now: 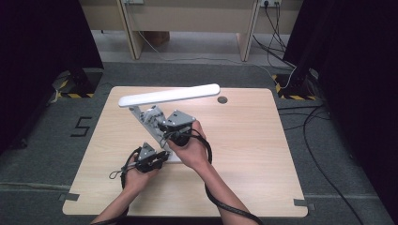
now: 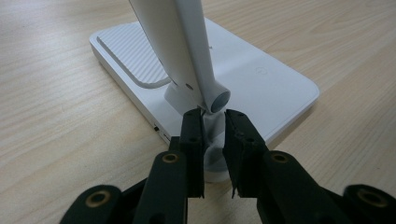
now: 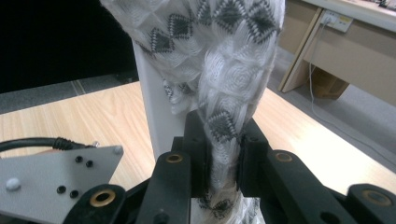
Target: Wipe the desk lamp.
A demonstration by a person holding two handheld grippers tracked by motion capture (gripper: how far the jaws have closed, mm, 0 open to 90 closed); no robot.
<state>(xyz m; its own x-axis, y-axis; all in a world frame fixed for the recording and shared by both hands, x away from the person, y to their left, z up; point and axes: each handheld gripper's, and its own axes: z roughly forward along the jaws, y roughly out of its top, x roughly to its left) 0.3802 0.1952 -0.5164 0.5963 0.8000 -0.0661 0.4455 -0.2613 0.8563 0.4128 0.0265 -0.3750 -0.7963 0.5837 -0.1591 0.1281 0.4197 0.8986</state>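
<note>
— Left gripper view first: what do the left gripper [image 2: 214,122] jaws have?

— They're clamped on the short white post at the hinge of the desk lamp [image 2: 187,70], right where its arm meets the flat base, which sits on the wooden table [image 2: 56,116].

— And the right gripper [image 3: 223,140]?

— Its jaws are pinched tight on a white cloth [image 3: 219,60] with dark diamond patterns, bunched against the lamp's upright arm.

— Where's the lamp from above?

— High view puts it left of the table's middle, its long head reaching toward the far edge, both hands close together at its base.
</note>
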